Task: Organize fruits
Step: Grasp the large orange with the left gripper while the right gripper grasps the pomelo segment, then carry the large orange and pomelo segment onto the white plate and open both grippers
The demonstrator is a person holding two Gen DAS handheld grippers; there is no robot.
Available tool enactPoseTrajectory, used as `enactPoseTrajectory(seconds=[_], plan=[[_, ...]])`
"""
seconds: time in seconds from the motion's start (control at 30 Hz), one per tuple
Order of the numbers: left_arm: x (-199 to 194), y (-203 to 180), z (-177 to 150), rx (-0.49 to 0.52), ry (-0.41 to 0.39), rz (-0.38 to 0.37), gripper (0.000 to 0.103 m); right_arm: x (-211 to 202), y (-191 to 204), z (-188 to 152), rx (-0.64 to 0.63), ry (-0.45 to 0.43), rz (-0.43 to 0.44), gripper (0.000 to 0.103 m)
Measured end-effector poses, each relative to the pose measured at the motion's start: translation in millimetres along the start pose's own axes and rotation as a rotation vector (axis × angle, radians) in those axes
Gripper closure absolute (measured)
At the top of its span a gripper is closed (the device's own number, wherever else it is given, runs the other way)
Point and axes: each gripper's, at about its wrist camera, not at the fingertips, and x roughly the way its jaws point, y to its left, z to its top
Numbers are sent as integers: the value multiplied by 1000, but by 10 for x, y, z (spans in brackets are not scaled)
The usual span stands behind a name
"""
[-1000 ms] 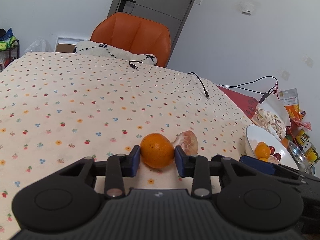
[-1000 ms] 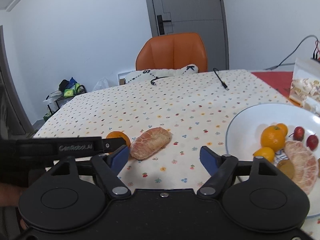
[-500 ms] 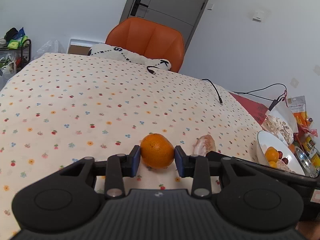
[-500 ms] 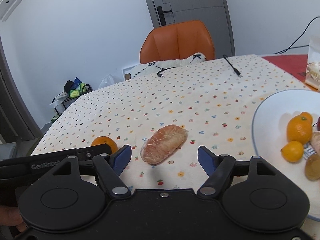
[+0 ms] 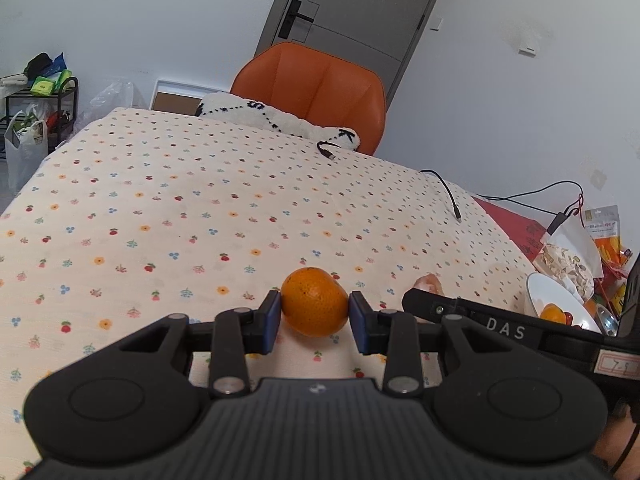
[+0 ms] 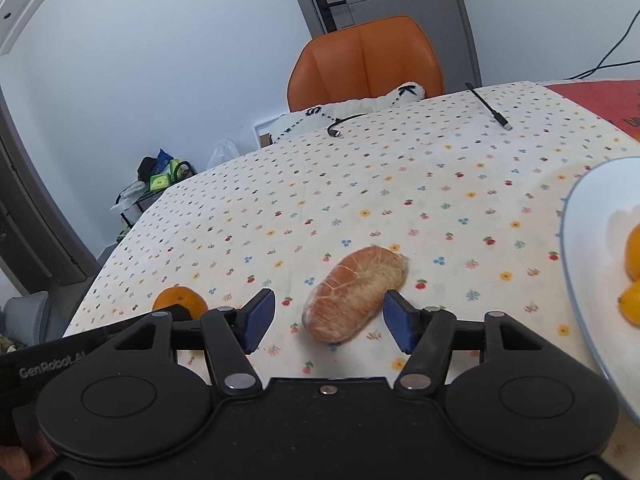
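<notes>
Two hand-held grippers worked over the bench (image 5: 160,208), which was covered in a cream cloth with small flower prints. The left hand-held gripper (image 5: 315,316) was clenched on an orange (image 5: 314,302), its blue pads pressed against both sides of the fruit, close above the cloth. The right hand-held gripper (image 6: 329,322) had its jaws closing in around a peeled pomelo segment (image 6: 354,293) that lay on the cloth; the segment sat between the blue pads, with a clear gap on the left and the right pad very near its end, so it was not yet grasped. In the right wrist view the held orange showed at the lower left, behind the left tool's black body. A white plate (image 6: 588,240) stood at the right edge of the bench, with orange fruits on it. In the left wrist view the plate appeared far right, beside snack bags (image 5: 576,252). An orange chair (image 5: 316,88) stood at the far side of the bench, with a white plush cushion (image 5: 272,118) on it and black cables (image 5: 450,194) trailing across the cloth.
</notes>
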Motion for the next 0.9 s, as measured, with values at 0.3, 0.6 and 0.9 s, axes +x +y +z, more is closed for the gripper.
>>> enactPoseTrajectory(seconds=[0.3,0.6,0.9], plan=[[-19,48,17,0,-2,7,68,140,97,48,-53,-3,-39,45],[-61,-27,25,13,-8,4,68,126,121,38,-132,3,-91,69],[-127,-217,37,44,-20,-20,68,-129,57,-23,-101,-28,-61,70]])
